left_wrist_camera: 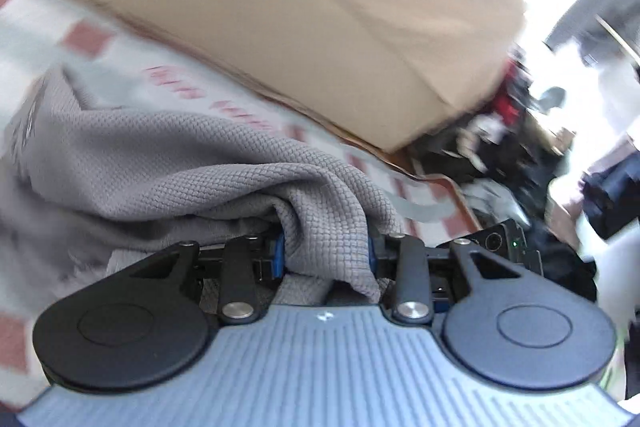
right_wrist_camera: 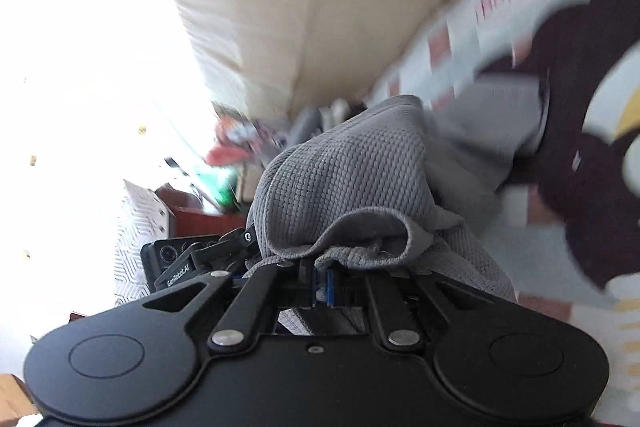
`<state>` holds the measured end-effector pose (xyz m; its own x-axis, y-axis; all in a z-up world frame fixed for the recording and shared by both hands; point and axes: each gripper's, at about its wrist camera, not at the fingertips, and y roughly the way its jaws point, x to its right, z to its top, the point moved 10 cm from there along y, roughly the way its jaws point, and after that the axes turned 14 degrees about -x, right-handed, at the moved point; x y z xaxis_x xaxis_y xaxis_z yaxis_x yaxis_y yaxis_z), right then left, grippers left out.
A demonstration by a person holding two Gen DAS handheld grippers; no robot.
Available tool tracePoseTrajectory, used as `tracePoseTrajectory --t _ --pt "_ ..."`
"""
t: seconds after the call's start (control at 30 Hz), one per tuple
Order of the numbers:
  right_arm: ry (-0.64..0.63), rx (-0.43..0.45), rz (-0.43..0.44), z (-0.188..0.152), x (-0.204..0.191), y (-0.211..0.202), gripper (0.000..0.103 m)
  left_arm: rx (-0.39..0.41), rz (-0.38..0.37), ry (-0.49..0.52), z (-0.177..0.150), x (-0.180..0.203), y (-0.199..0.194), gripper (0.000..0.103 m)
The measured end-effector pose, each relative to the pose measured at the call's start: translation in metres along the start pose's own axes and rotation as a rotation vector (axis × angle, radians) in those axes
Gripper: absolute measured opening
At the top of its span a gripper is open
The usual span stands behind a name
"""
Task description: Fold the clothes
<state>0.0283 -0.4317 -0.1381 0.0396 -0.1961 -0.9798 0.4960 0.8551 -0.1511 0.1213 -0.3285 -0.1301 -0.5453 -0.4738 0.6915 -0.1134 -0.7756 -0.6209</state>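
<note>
A grey waffle-knit garment (left_wrist_camera: 192,163) lies bunched over a white sheet with red print (left_wrist_camera: 192,91). My left gripper (left_wrist_camera: 326,251) is shut on a thick fold of it; the cloth drapes over the blue pads and hides the fingertips. In the right wrist view the same grey garment (right_wrist_camera: 352,179) bulges up in front of the camera. My right gripper (right_wrist_camera: 320,277) is shut on its gathered edge, blue pads close together. The other gripper (right_wrist_camera: 188,263) shows at the left of that view.
A large beige cushion or headboard (left_wrist_camera: 320,7) rises behind the sheet, also in the right wrist view (right_wrist_camera: 320,7). A dark maroon cloth (right_wrist_camera: 580,167) lies on the sheet to the right. Blurred clutter (left_wrist_camera: 500,147) and a red-brown surface (right_wrist_camera: 200,223) sit beyond the bed's edge.
</note>
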Motion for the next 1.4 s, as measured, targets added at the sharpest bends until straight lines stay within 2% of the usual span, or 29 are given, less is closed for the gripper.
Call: tracePoseTrajectory --t 0.03,0.1,0.17,0.23,0.3,0.37,0.43,0.47,0.53,0.63,0.7,0.77,0.83,0.9,1.0,1.13,1.2,1.3,1.4 --pt "-0.016 0.029 -0.025 0.001 -0.005 -0.015 0.01 -0.016 0.042 0.041 0.007 0.013 0.008 0.032" --pt "-0.021 0.077 -0.076 0.003 -0.007 -0.043 0.01 -0.049 0.174 0.181 0.015 0.04 0.029 0.032" --pt "0.01 0.121 -0.174 0.008 0.006 -0.067 0.01 -0.095 0.311 0.297 0.017 0.054 0.053 0.035" --pt "-0.002 0.215 -0.349 0.011 0.02 -0.097 0.01 -0.142 0.477 0.375 0.014 0.051 0.073 0.041" --pt "-0.023 0.314 -0.568 0.011 0.033 -0.13 0.011 -0.126 0.662 0.422 0.008 0.034 0.079 0.048" --pt "-0.066 0.386 -0.759 0.004 0.042 -0.157 0.012 -0.081 0.76 0.475 0.005 0.017 0.073 0.05" --pt "-0.126 0.409 -0.871 -0.01 0.049 -0.168 0.015 -0.05 0.82 0.508 0.0 -0.001 0.067 0.055" --pt "-0.149 0.414 -0.915 -0.017 0.054 -0.171 0.034 -0.054 0.809 0.491 -0.006 -0.012 0.062 0.057" --pt "-0.123 0.41 -0.995 -0.03 0.068 -0.169 0.062 -0.07 0.749 0.422 -0.021 -0.034 0.052 0.061" --pt "-0.134 0.337 -1.059 -0.029 0.076 -0.155 0.062 -0.092 0.658 0.304 -0.037 -0.06 0.042 0.061" --pt "-0.196 0.298 -1.036 -0.026 0.068 -0.14 0.062 -0.103 0.606 0.274 -0.048 -0.068 0.045 0.061" --pt "-0.226 0.261 -1.0 -0.022 0.068 -0.124 0.063 -0.115 0.516 0.258 -0.055 -0.068 0.049 0.059" --pt "-0.221 0.223 -0.968 -0.021 0.072 -0.112 0.063 -0.085 0.441 0.24 -0.061 -0.065 0.046 0.06" --pt "-0.19 0.188 -0.959 -0.02 0.084 -0.109 0.063 -0.063 0.416 0.221 -0.064 -0.064 0.043 0.06" --pt "-0.186 0.176 -0.941 -0.018 0.101 -0.108 0.063 -0.109 0.42 0.236 -0.071 -0.06 0.053 0.06" --pt "-0.191 0.17 -0.903 -0.026 0.122 -0.117 0.062 -0.172 0.445 0.33 -0.074 -0.042 0.081 0.061" --pt "-0.179 0.16 -0.863 -0.029 0.126 -0.118 0.062 -0.198 0.441 0.348 -0.073 -0.036 0.097 0.066" --pt "-0.205 0.159 -0.823 -0.028 0.125 -0.113 0.062 -0.211 0.502 0.317 -0.064 -0.048 0.116 0.067" --pt "-0.214 0.117 -0.842 -0.023 0.134 -0.098 0.062 -0.218 0.576 0.274 -0.054 -0.063 0.133 0.069"
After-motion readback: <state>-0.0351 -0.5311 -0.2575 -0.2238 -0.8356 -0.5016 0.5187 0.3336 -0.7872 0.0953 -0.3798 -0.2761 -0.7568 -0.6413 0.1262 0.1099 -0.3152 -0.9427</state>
